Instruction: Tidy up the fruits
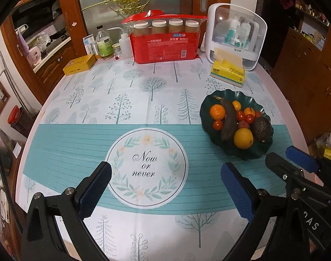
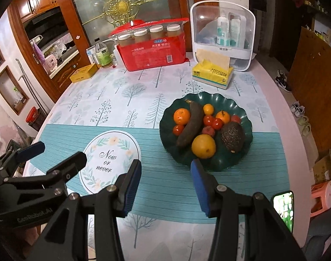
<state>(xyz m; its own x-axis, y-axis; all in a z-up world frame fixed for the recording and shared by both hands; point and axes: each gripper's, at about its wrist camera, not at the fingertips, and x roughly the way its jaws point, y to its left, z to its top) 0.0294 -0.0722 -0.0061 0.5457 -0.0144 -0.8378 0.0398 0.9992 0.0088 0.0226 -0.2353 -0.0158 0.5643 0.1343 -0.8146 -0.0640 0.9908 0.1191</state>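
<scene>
On the tabletop (image 2: 263, 82), my right view alone shows a phone (image 2: 283, 208) at the near edge. Fruit sits in the bowl (image 1: 211, 106). Left gripper (image 1: 165, 187) jaws wide, right gripper (image 2: 166, 187) narrower, both empty.

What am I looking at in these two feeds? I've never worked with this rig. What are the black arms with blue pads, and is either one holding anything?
There is no robot: a person holds a two-finger gripper in each hand, each with a fisheye camera looking along its fingers. One picture is from the left gripper, the other from the right gripper; each also shows the other gripper at its edge. Both are open and hold nothing, above a table with a tree-print cloth. On it stands a dark green plate holding fruit: an orange, an avocado, a darkened banana, mandarins and small tomatoes. At the far edge are a red pack of paper cups, a tissue pack and a white organizer.
</scene>
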